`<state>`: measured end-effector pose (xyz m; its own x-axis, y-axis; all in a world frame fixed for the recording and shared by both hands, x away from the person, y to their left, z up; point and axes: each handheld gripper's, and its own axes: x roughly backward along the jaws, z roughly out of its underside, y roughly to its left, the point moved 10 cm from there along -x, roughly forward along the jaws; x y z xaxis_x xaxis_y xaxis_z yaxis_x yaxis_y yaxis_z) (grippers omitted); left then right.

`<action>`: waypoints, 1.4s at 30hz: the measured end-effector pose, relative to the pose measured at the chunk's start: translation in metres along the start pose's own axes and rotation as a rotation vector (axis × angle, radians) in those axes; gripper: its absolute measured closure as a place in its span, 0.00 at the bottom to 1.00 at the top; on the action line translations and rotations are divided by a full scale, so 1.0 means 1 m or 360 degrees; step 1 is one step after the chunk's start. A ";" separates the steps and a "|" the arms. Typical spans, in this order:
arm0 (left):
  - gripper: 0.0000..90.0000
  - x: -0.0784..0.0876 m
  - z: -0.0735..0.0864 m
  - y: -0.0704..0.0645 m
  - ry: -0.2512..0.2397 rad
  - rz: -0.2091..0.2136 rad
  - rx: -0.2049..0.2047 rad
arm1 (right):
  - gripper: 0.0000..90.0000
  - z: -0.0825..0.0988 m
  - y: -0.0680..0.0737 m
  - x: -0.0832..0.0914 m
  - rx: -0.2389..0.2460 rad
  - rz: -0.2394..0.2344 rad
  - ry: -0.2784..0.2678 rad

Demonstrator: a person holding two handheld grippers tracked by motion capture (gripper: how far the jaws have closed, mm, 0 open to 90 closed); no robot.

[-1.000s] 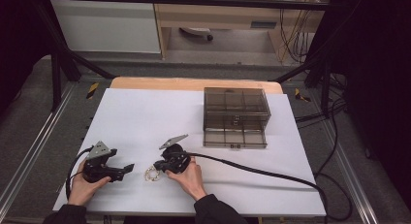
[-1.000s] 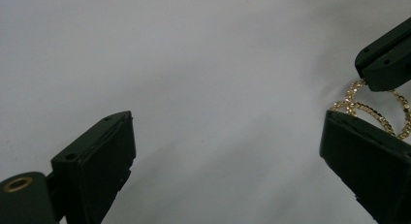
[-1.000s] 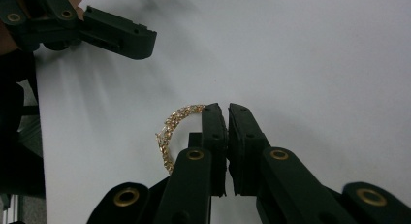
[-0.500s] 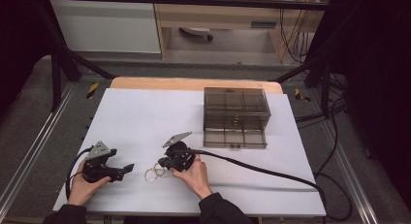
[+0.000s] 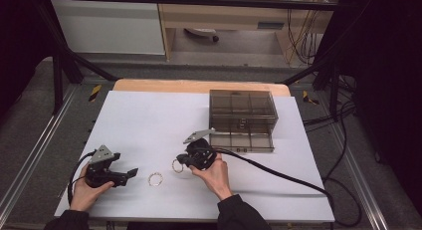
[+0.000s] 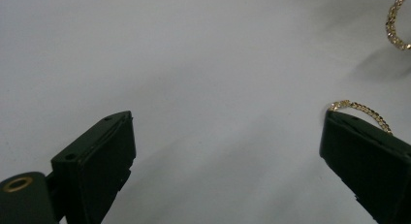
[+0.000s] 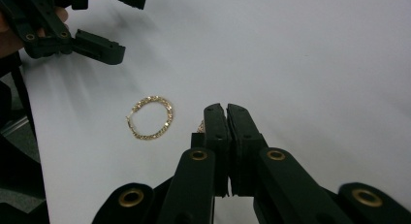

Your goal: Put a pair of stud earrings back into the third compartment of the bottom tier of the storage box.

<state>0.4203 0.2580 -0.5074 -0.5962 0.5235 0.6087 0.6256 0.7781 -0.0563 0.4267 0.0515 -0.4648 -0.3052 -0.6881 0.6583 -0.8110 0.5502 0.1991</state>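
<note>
Presently, two gold chain bracelets are in play on the white tabletop (image 5: 149,115), and neither has reached the smoked plastic compartment box (image 5: 242,119) standing at the far right. By my judgement the work is at an early stage: one pick-up made, no placement done.

Right gripper (image 5: 180,161): jaws pressed fully together, with a small glint of gold chain at the left jaw's edge in the right gripper view. In the high view the held bracelet (image 5: 177,166) hangs as a loop at the jaw tips, just clear of the sheet. Grip appears to be on a single short stretch of chain; secure hold cannot be confirmed.

Left gripper (image 5: 130,173): jaws wide apart and empty, resting low near the tabletop.

Second bracelet (image 7: 150,117): lying flat as a closed loop, between the two grippers, touching neither. In the left gripper view it lies beyond the right-hand jaw, partly hidden by it, outside the gap.

Remaining, as judged: carry the held bracelet to the box, then collect the second one.
</note>
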 end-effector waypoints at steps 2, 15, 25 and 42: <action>0.06 0.000 0.000 0.000 0.0001 0.0000 -0.0001 | 0.98 0.001 -0.005 0.006 -0.0013 0.0020 -0.0005; 0.06 0.000 0.000 -0.001 0.0002 0.0003 -0.0005 | 0.98 0.019 -0.044 0.047 -0.0099 0.0145 -0.0041; 0.07 0.000 0.000 0.000 0.0008 -0.0001 -0.0008 | 0.98 0.034 -0.080 0.087 -0.0195 0.0272 -0.0101; 0.06 -0.001 0.000 -0.002 0.0011 0.0002 -0.0009 | 0.98 0.062 -0.142 0.149 -0.0372 0.0512 -0.0193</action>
<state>0.4199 0.2557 -0.5083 -0.5919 0.5219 0.6142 0.6293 0.7754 -0.0525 0.4653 -0.1584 -0.4394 -0.5924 -0.5065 0.6265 -0.5337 0.8293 0.1658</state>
